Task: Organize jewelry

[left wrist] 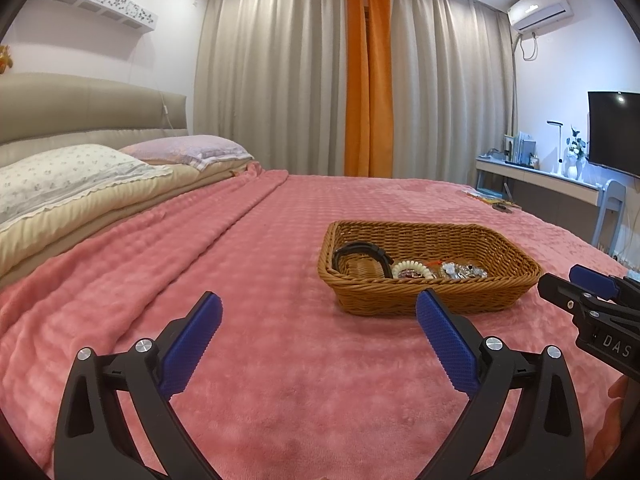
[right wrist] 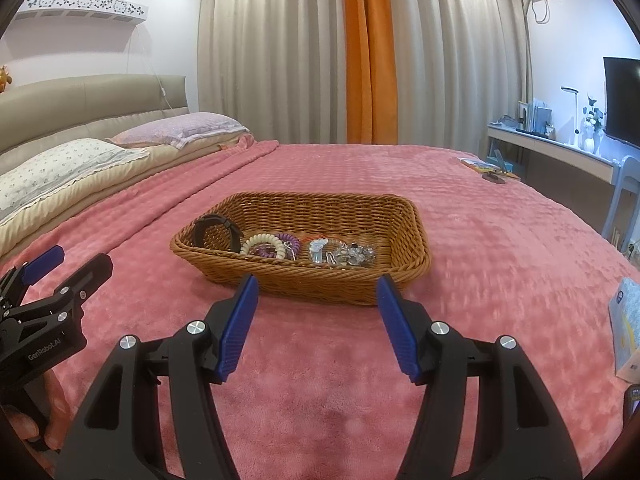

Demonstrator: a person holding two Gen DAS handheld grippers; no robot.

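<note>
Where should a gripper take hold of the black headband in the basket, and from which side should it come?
Grip the black headband at the top of its arch, coming from above. It leans in the left end of the wicker basket, its curve rising to about rim height, so a thin band is exposed there, clear of the bracelets.

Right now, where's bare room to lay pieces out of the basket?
Free: pink blanket between the basket and both open claws; more beyond it toward the curtains. Inside, the far half is bare; the near wall is crowded with bracelets and clips.
</note>
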